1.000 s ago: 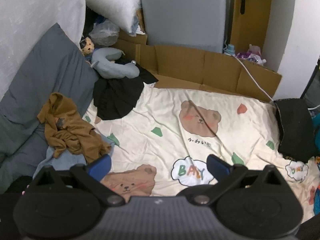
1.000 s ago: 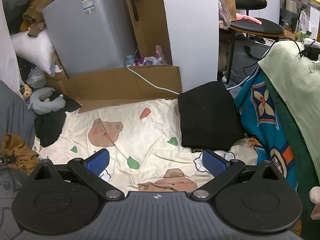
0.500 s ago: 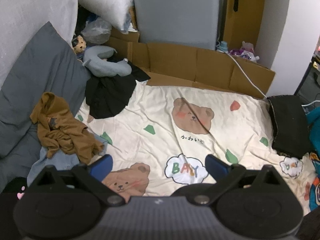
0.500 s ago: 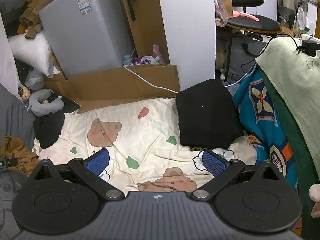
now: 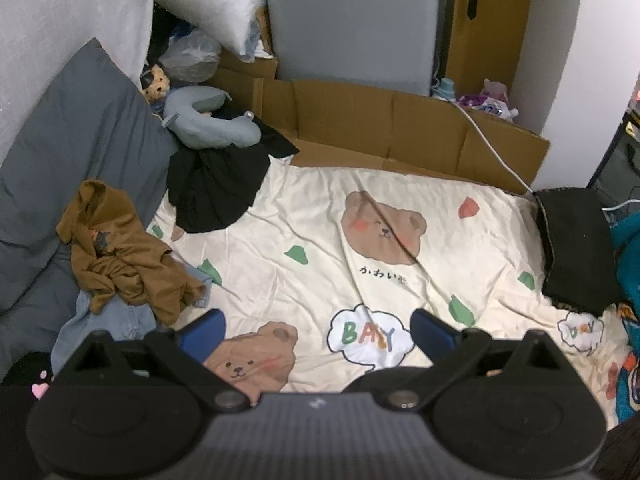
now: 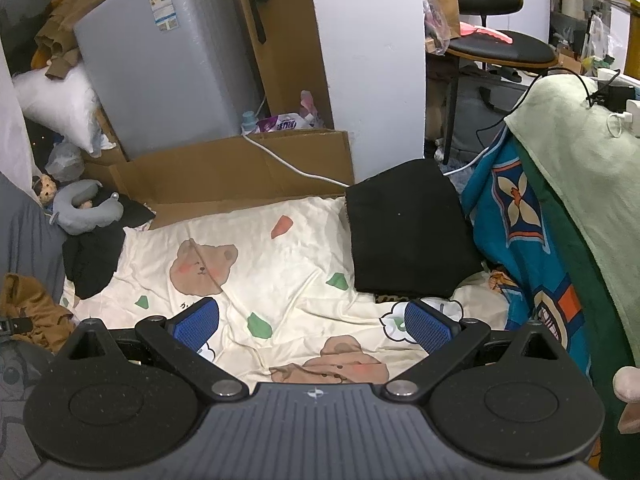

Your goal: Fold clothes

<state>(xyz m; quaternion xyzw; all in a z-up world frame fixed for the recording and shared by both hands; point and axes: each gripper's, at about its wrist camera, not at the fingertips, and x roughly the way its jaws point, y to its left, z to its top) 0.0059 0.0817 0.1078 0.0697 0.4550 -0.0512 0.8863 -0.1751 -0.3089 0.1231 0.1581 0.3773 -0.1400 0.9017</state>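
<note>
Only the left view shows denim (image 5: 108, 320) (under brown garment (image 5: 120, 256)).

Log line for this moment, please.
left gripper: open, empty | right gripper: open, empty | brown garment: crumpled | black stack: folded

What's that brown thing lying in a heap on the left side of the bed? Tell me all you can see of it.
The brown garment is soft, mustard-brown cloth, crumpled in an unfolded heap with a small dark print showing among the wrinkles. It lies at the left edge of the bear-print sheet, partly on light blue denim and against the grey pillow. Neither gripper touches it.
</note>
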